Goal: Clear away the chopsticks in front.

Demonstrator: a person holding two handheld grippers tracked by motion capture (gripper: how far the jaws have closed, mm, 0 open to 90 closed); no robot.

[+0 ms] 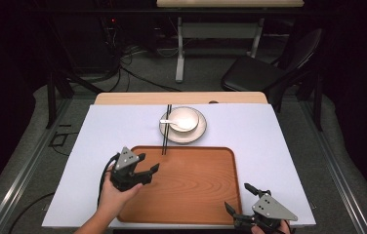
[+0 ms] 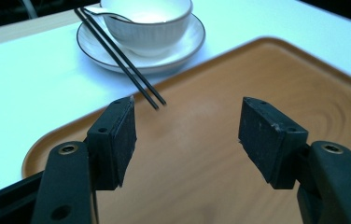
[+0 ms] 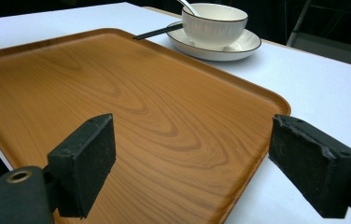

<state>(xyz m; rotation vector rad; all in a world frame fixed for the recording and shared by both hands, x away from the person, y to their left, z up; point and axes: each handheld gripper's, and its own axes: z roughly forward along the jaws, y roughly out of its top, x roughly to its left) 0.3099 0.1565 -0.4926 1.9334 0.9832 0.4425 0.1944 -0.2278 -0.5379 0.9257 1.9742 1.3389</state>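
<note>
L tool (image 1: 148,170) hovers over the near-left part of the wooden tray (image 1: 191,195), jaws spread w/ nothing between them; the person's L hand (image 1: 115,192) grips it from below. In the left gripper view its pads (image 2: 122,135) frame bare tray wood, pointing toward the chopsticks. The 2 black chopsticks (image 1: 166,129) lie side by side, far ends beside the saucer (image 1: 197,134), near tips resting over the tray's far rim. White bowl (image 1: 184,118) sits on the saucer, a white spoon (image 1: 174,122) in it, all on the white-covered counter (image 1: 279,141) just beyond the tray. R tool (image 1: 237,197) sits at the tray's near-right corner, jaws spread wide, empty.
</note>
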